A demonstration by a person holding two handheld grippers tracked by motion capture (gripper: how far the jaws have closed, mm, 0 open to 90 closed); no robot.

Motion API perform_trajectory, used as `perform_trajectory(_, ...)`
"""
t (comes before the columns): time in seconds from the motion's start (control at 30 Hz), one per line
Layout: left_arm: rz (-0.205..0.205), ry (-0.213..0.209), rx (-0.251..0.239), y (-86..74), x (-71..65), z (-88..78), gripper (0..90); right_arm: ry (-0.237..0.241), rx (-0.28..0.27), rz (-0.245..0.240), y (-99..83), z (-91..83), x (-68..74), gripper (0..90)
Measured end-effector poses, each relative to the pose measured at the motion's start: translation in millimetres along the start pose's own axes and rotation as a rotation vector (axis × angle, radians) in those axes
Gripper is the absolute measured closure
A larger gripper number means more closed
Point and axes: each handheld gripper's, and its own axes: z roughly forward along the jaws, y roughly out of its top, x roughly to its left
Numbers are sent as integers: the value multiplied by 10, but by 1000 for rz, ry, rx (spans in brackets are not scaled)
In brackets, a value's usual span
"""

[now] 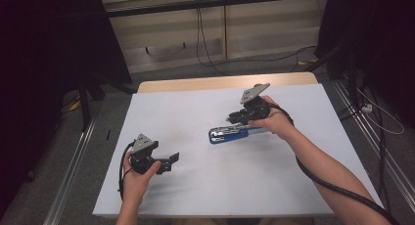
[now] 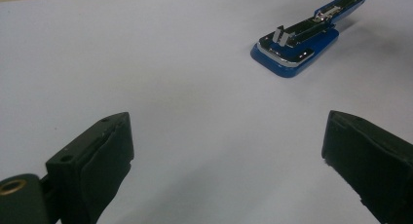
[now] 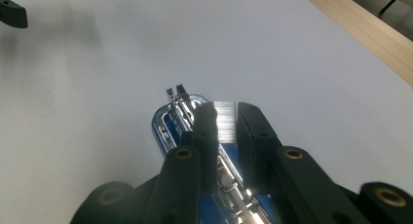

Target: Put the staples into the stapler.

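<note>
Item: blue plastic stapler with chrome metal magazine (image 1: 230, 133), lying mid-counter on the white sheet (image 1: 205, 186). I judge it rigid, dense, slick on the chrome. My right gripper (image 3: 225, 121) pinches a shiny strip above the magazine; my left gripper (image 2: 229, 156) hangs spread, well apart.

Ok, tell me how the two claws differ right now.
The left claw stands wide open over bare table; the right claw is shut on a silvery strip of staples above the blue stapler. The left claw sits apart from the stapler, near the table's front edge; the right is right over it. Both are black and hand-held.
</note>
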Motion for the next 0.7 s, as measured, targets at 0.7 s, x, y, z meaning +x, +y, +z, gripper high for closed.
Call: perform_trajectory(0.7,-5,-1,0,-5,3,-4,50,39,17,-30,27,107,16,791)
